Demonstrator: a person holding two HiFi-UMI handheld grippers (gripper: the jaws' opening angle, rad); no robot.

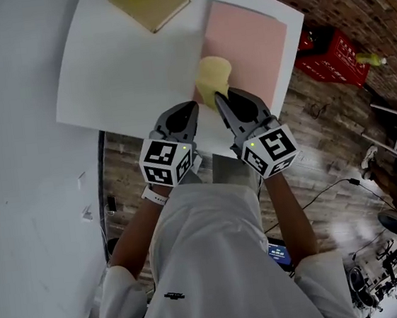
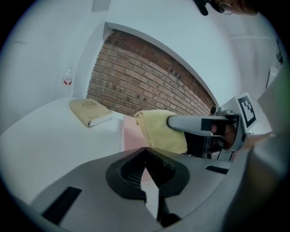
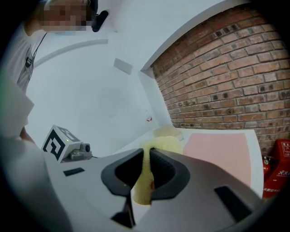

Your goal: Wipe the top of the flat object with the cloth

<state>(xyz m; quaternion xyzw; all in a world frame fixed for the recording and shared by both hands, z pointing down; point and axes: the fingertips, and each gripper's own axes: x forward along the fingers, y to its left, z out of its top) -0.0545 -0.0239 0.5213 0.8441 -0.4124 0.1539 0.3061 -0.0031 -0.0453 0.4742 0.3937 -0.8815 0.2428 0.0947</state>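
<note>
A pink flat sheet lies on the right part of the white table. My right gripper is shut on a folded yellow cloth, which hangs over the sheet's near left edge. In the right gripper view the cloth is pinched between the jaws of that gripper, with the pink sheet beyond. My left gripper hovers just left of it, shut and empty. The left gripper view shows its closed jaws, the cloth and the sheet.
A tan book lies at the table's far side, also in the left gripper view, with a small bottle behind it. A red crate stands on the wooden floor right of the table, by a brick wall.
</note>
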